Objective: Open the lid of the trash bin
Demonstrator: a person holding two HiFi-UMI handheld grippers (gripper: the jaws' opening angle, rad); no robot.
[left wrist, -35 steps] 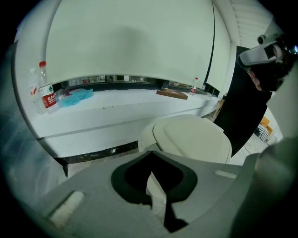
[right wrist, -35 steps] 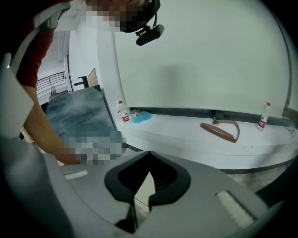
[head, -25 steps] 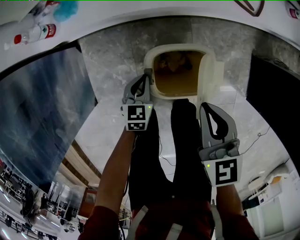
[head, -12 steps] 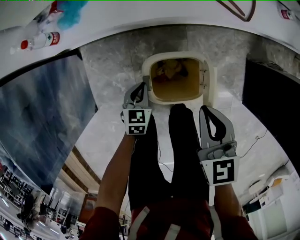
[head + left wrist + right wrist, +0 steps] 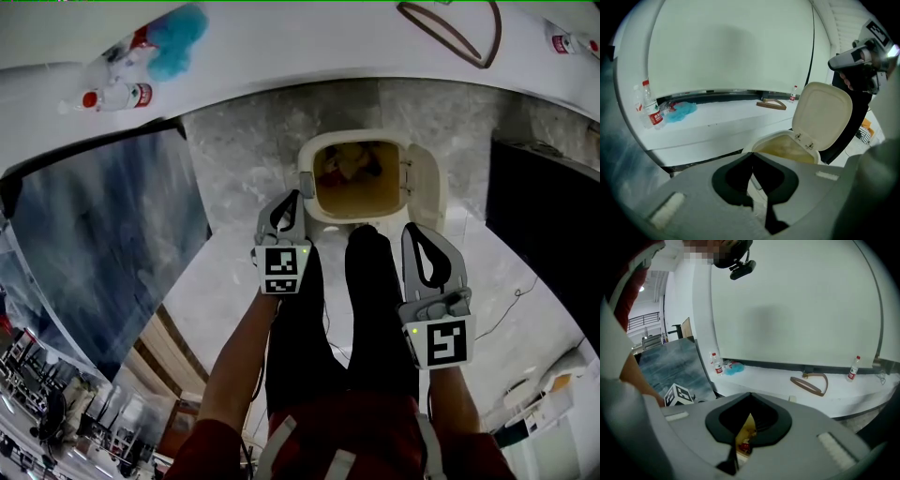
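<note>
Trash bin (image 5: 323, 202) stands on the grey stone floor just before the person's feet, and its lid (image 5: 424, 187) is already raised upright on the hinges at the bin's right side. It looks like light, stiff, smooth plastic; I think the free edge opposite the hinges is the best place to take it. Left gripper (image 5: 296, 196) and right gripper (image 5: 413, 228) both hang above with jaws together and empty. One leg (image 5: 370, 281) reaches to the front rim. Bottles (image 5: 117, 96), a blue cloth (image 5: 178, 37) and a brown strap (image 5: 450, 33) lie well apart on the white ledge
</note>
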